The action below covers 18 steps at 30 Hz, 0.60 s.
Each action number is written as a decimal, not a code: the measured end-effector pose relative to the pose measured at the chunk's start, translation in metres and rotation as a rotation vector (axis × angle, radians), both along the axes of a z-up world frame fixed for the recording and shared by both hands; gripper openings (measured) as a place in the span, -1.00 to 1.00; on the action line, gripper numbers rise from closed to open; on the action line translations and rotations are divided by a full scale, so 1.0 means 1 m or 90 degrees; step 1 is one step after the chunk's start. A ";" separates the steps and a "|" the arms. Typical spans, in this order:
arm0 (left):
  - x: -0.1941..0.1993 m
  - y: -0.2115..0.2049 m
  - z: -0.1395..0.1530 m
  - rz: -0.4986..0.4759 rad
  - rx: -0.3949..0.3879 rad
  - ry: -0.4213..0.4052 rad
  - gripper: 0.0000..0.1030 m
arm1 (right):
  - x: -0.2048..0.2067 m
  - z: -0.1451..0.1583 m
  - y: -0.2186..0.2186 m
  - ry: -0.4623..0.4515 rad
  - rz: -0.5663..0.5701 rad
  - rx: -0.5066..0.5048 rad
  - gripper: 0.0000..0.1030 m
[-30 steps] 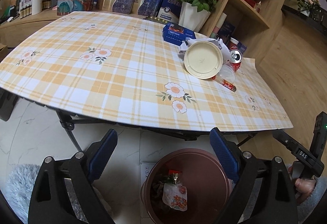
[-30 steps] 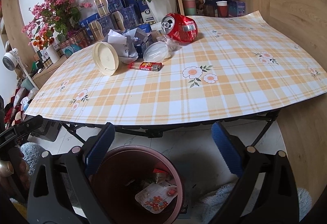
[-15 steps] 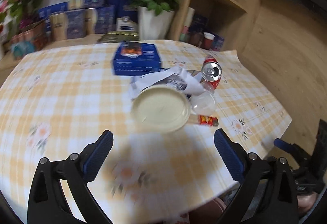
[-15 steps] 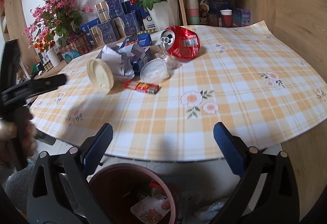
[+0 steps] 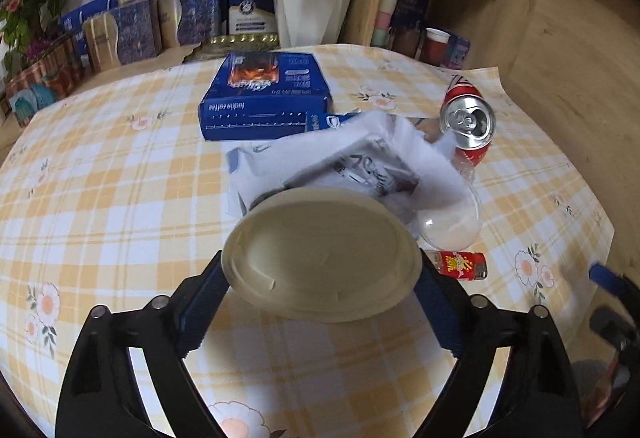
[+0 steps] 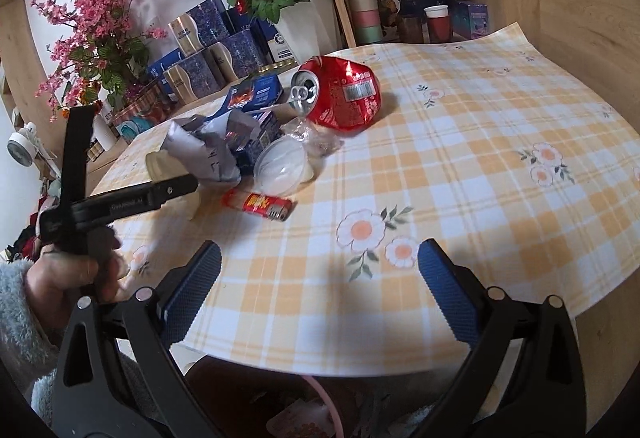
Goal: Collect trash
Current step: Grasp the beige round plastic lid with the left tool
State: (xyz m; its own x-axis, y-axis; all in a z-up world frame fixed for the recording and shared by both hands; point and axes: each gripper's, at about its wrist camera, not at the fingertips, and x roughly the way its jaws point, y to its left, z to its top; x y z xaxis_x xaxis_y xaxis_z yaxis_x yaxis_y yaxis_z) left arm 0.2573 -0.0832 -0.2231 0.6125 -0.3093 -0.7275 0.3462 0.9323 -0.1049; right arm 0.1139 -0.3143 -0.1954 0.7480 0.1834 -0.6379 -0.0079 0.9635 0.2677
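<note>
Left gripper (image 5: 322,288) is reaching over the desk (image 5: 100,198), its fingers (image 5: 202,300) spread wide and flanking a cream round lid (image 5: 320,254); contact with the rim cannot be told. Lid is leaning at the front of the trash pile: crumpled paper (image 5: 360,162) behind it, clear plastic lid (image 5: 450,224), red lighter (image 5: 460,265), crushed red can (image 5: 468,126), blue box (image 5: 266,100). Right gripper (image 6: 318,294) is hovering at the desk edge, fingers released and grasping nothing, above a brown bin (image 6: 256,398).
</note>
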 end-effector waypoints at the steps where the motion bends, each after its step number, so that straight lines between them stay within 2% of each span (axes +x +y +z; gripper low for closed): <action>1: -0.002 0.000 0.001 -0.005 -0.001 0.003 0.63 | 0.005 0.003 0.000 0.000 0.001 -0.007 0.89; 5: -0.014 0.010 0.010 -0.018 -0.022 -0.006 0.62 | 0.028 0.017 0.000 -0.013 0.002 -0.028 0.89; 11: -0.032 0.033 0.020 0.007 -0.066 -0.002 0.62 | 0.085 0.034 0.009 -0.032 -0.015 -0.081 0.89; 14: -0.037 0.043 0.021 0.015 -0.072 -0.003 0.62 | 0.122 0.033 0.016 -0.017 -0.028 -0.114 0.89; 18: -0.043 0.058 0.023 0.032 -0.092 -0.007 0.62 | 0.170 0.020 0.029 0.036 -0.042 -0.145 0.88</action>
